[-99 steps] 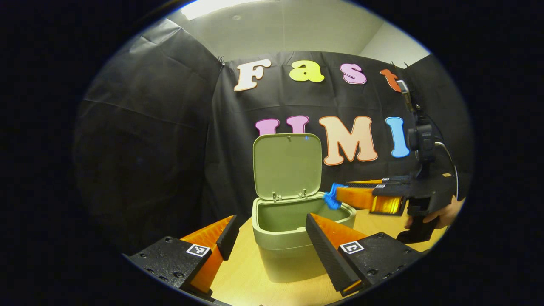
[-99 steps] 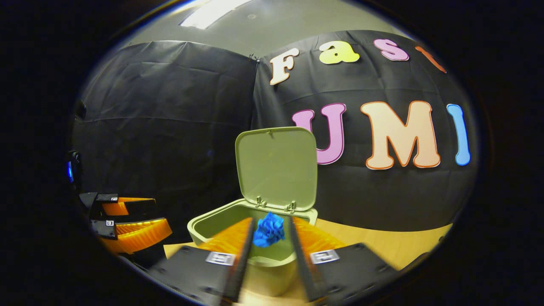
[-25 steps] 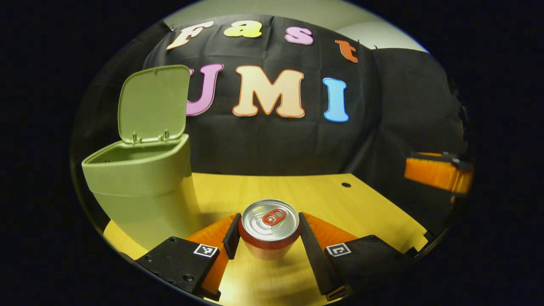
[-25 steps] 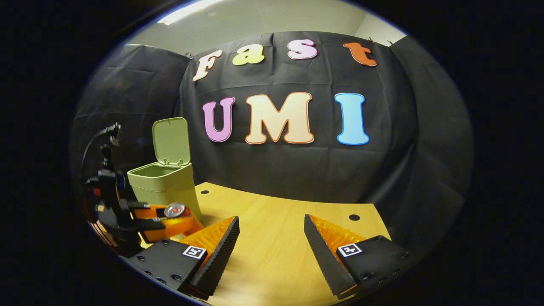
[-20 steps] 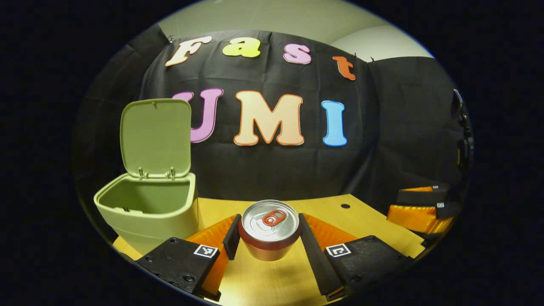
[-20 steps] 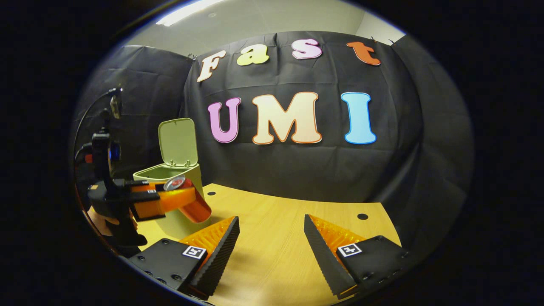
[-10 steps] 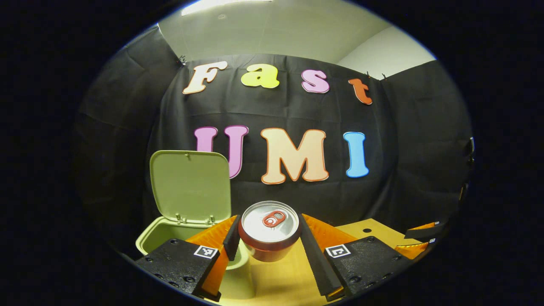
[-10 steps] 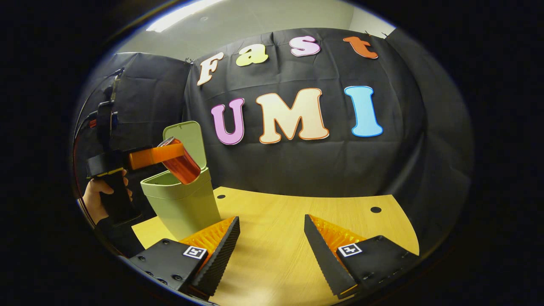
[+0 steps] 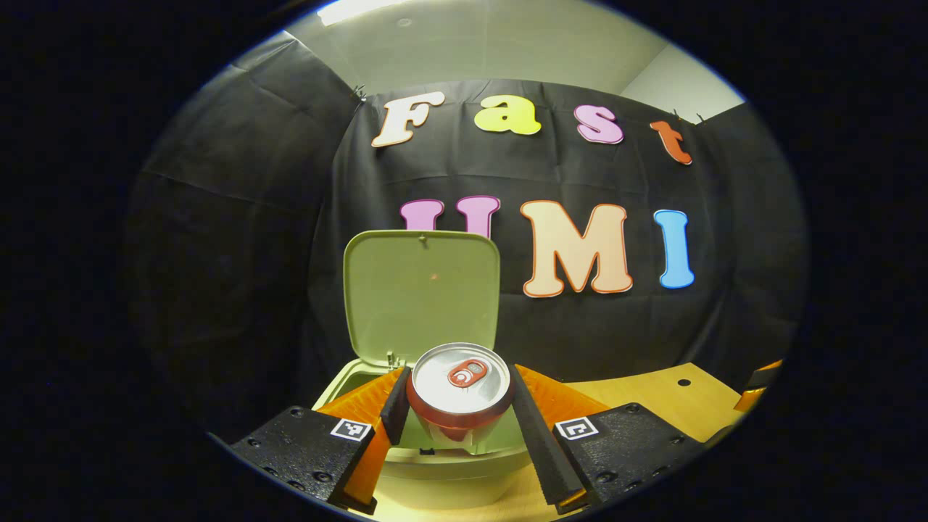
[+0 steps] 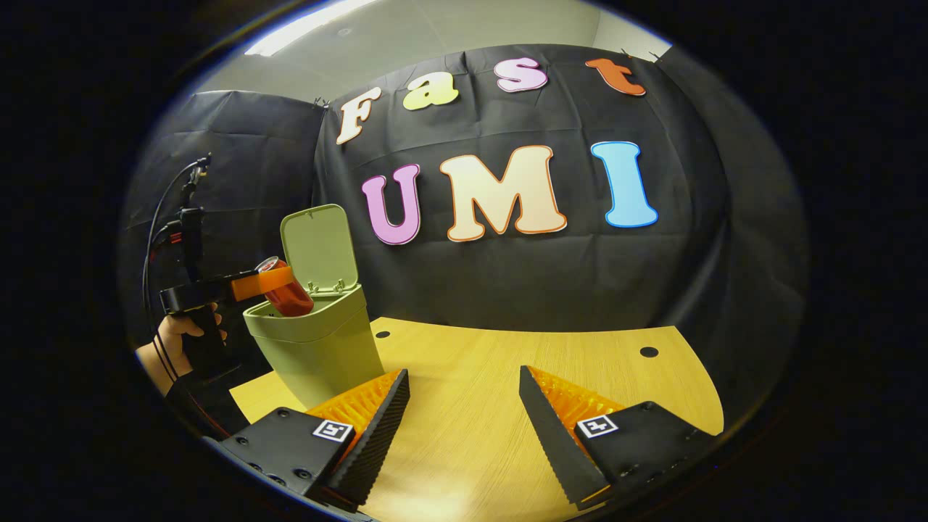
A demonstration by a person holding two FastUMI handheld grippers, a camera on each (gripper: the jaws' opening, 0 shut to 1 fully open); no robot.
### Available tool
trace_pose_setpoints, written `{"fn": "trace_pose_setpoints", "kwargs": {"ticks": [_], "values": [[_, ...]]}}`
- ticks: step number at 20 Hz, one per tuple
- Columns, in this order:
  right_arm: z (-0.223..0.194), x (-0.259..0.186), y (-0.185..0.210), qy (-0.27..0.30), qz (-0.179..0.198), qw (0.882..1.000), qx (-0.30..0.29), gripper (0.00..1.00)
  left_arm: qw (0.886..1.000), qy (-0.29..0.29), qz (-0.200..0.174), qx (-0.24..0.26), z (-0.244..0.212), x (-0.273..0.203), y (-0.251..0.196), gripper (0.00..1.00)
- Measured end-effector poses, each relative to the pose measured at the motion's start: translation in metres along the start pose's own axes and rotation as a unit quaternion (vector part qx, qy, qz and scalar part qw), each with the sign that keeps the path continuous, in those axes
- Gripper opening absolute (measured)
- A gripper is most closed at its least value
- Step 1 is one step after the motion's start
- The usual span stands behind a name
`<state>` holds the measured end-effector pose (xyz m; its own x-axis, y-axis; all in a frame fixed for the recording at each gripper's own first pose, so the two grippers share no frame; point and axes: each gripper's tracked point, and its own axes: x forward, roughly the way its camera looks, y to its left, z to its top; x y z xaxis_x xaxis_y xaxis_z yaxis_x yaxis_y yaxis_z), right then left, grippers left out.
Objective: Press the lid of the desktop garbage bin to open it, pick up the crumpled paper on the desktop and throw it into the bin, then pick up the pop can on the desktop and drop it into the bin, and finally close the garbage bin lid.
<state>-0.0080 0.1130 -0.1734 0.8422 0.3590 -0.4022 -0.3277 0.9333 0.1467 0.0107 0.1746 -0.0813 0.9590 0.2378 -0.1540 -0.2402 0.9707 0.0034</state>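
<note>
Now my left gripper [image 9: 458, 402] clamps the can [image 9: 460, 392], tilted over the open bin [image 10: 319, 348] for dropping. My right gripper [image 10: 464, 406] waits wide open and empty above the table [image 10: 507, 377].

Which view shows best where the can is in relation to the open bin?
The right gripper view. It shows, from the side, the can tilted, its lower end inside the bin mouth, held by the left claw. The left gripper view shows mainly the can's top, covering part of the bin's opening.
</note>
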Motion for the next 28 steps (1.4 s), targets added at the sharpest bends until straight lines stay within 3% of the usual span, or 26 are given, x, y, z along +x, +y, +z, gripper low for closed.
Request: {"fn": "trace_pose_setpoints", "kwargs": {"ticks": [4, 6, 7, 15, 20, 28], "values": [[0.002, -0.001, 0.002, 0.000, -0.006, 1.000, -0.009, 0.95, 1.000, 0.007, 0.014, -0.002, -0.006, 0.008, 0.015, 0.80], [0.004, -0.001, 0.004, -0.001, -0.010, 1.000, -0.011, 0.95, 1.000, -0.008, 0.013, -0.005, 0.007, 0.007, 0.018, 0.94], [0.006, -0.001, 0.005, -0.003, -0.011, 1.000, -0.013, 0.95, 1.000, -0.016, 0.012, -0.005, 0.014, 0.009, 0.018, 0.95], [0.014, 0.008, 0.034, -0.018, -0.012, 0.999, -0.025, 0.96, 0.998, -0.061, 0.011, 0.015, 0.095, 0.026, 0.041, 0.94], [0.008, 0.016, 0.044, -0.023, -0.027, 0.999, -0.019, 0.96, 0.993, -0.109, -0.012, 0.034, 0.146, 0.053, 0.044, 0.92], [0.004, 0.028, 0.042, -0.034, -0.072, 0.997, -0.001, 0.96, 0.993, -0.109, -0.034, 0.031, 0.170, 0.114, 0.044, 0.93]]}}
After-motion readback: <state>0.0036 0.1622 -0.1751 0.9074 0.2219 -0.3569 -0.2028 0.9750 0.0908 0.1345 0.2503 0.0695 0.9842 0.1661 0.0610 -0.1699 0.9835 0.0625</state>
